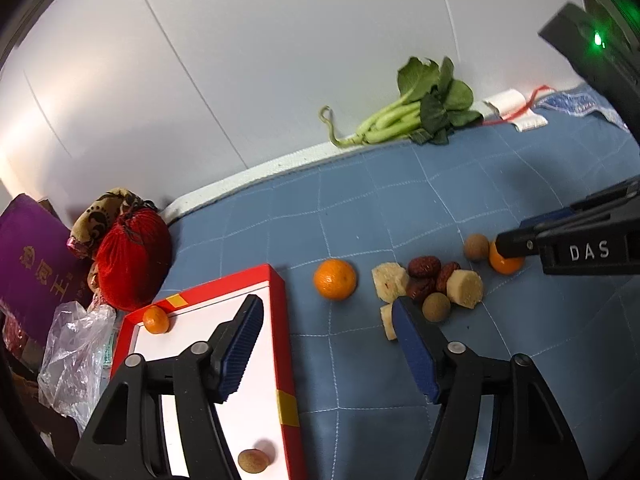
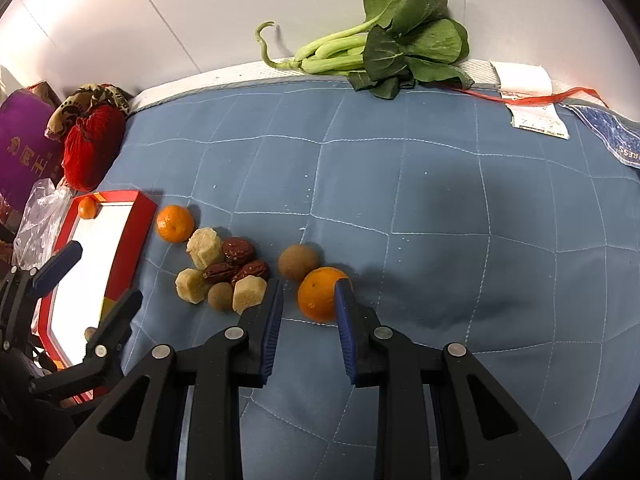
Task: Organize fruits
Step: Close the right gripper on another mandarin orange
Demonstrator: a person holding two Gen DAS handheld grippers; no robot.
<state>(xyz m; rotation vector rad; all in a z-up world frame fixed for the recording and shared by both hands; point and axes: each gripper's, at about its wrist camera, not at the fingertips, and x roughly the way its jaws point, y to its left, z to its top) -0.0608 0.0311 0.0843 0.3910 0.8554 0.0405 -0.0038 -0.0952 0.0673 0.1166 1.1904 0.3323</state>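
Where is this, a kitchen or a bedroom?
Probably a bedroom: the fruit lies on a blue quilted mattress pushed against a white wall, with a purple gift box and a red mesh bag piled beside it.

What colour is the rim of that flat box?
Red, with yellow patches, on the flat white-lined box. Left wrist view shows it best.

A red-rimmed tray [image 1: 280,320] with a white floor lies flat on the blue quilt, holding a tiny orange [image 1: 155,319] in its far corner and a brown longan [image 1: 252,461] near its front edge. Just right of it sits an orange [image 2: 175,223], then a cluster of pale cane chunks [image 2: 204,246], dark red dates [image 2: 238,250] and a longan [image 2: 220,297]. Further right, another longan [image 2: 298,262] touches a larger orange [image 2: 320,294].
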